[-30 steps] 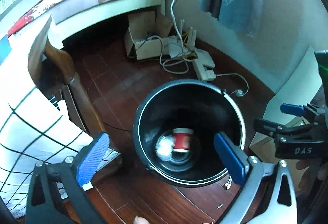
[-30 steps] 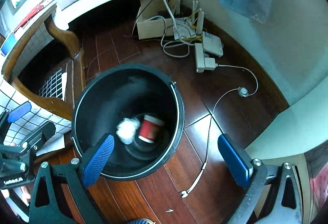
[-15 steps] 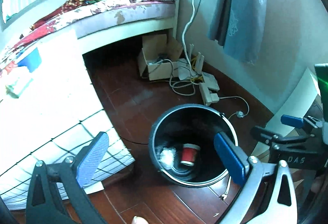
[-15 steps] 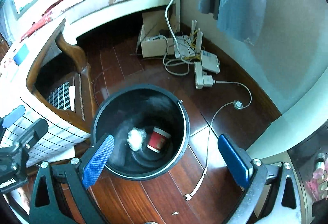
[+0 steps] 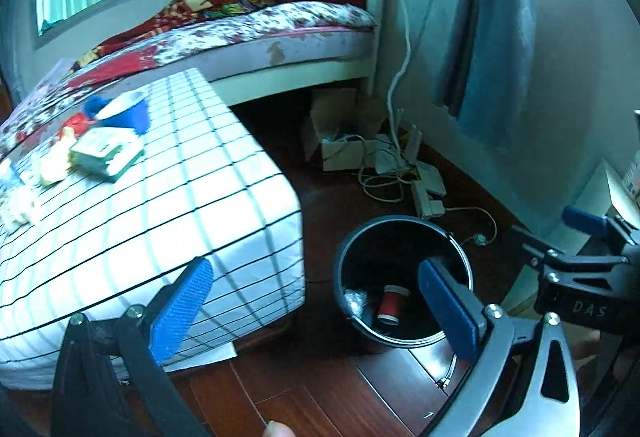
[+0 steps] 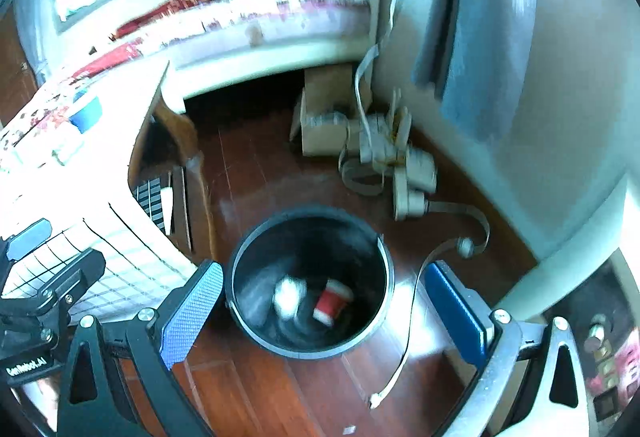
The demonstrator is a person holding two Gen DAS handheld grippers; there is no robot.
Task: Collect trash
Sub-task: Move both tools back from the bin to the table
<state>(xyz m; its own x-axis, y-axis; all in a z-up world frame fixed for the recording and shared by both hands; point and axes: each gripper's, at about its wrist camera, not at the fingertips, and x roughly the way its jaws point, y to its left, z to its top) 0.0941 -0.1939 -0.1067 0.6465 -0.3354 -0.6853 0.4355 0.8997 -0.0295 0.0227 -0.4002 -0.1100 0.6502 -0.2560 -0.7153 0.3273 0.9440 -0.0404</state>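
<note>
Red cup (image 5: 391, 303) and crumpled wrapper (image 5: 354, 299) inside black bin (image 5: 400, 223); both hand-held grippers wide open, empty.

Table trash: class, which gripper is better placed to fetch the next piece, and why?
Probably left. The left gripper is open, empty and faces the table with its green box. The right gripper, also open, hangs over the bin.

Below you the bin (image 5: 404, 233) stands on the floor (image 5: 320, 389), just right of the table (image 5: 224, 197). In it a cup (image 5: 391, 303) lies on its side, a crumpled wad (image 5: 354, 297) to its left. On the table a carton (image 5: 105, 153) sits before a bowl (image 5: 124, 111). Beyond the bin lie cables (image 5: 384, 181) and a box (image 5: 344, 141), with the bed (image 5: 280, 37) behind.
</note>
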